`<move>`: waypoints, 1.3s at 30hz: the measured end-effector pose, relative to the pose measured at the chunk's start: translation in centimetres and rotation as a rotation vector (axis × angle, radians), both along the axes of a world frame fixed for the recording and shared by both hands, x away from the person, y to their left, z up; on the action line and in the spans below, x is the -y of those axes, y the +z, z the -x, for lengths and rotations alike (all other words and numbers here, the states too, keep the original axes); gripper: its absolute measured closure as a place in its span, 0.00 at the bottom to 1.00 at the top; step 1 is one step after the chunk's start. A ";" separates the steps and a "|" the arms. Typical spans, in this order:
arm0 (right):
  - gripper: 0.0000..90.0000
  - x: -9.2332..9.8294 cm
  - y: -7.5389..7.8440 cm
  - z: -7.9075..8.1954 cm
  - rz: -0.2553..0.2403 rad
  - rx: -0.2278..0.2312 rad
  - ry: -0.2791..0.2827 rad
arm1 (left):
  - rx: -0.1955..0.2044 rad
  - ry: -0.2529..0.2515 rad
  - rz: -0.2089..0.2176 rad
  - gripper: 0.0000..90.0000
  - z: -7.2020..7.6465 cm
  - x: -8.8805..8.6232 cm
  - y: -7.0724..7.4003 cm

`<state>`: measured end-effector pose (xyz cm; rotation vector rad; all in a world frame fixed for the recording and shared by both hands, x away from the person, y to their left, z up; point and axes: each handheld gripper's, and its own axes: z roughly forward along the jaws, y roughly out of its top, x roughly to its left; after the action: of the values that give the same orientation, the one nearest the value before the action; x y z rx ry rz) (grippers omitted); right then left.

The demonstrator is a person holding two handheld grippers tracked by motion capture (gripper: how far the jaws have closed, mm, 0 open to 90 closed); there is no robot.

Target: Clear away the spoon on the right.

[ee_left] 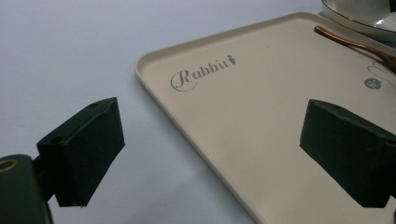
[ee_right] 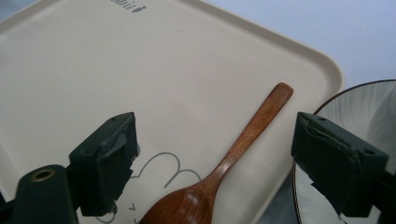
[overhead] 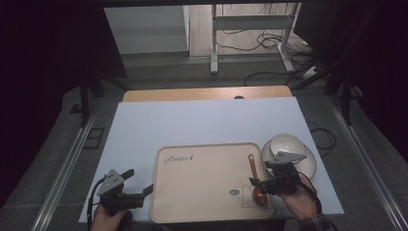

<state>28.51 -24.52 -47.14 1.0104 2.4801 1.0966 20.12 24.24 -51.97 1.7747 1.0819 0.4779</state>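
A glossy brown wooden spoon [ee_right: 224, 168] is lying on the cream tray [ee_right: 93, 70], handle pointing toward one o'clock, between the right gripper [ee_right: 210, 158]'s spread jaws, untouched; the left gripper [ee_left: 210, 154] is gaping wide over the tray's edge.

The left tool [overhead: 126, 188] is resting low at the near left, jaws standing wide apart, gripped by the left hand [overhead: 108, 217]. The right tool [overhead: 269, 185] is hovering at the near right, jaws spread wide, nothing clamped, held by the right hand [overhead: 300, 199].
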 end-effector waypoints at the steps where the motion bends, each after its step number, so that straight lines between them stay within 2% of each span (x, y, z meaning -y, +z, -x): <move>1: 0.15 0.1 0.0 0.0 -0.003 0.001 0.001 | 0.000 0.000 0.000 0.07 0.0 0.0 0.0; 14: 0.07 1.2 0.6 0.7 -0.019 0.024 -0.035 | 0.000 0.001 0.002 0.07 0.0 0.0 0.0; 23: 0.02 1.9 0.9 1.3 -0.032 0.038 -0.031 | -0.001 0.002 0.003 0.07 0.0 0.0 0.0; 28: 0.00 2.2 0.8 1.6 -0.025 0.035 -0.024 | -0.001 0.002 0.004 0.07 0.0 -0.1 0.0; 33: 0.00 2.4 0.7 2.0 -0.023 0.007 -0.022 | -0.003 0.003 0.005 0.07 0.0 -0.1 0.0; 39: 0.00 2.8 0.6 2.4 -0.011 0.005 -0.030 | -0.003 0.003 0.006 0.07 0.0 -0.1 0.0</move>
<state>26.13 -27.34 -46.50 1.0426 2.4494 1.1037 20.16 24.31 -51.99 1.7693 1.0876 0.4736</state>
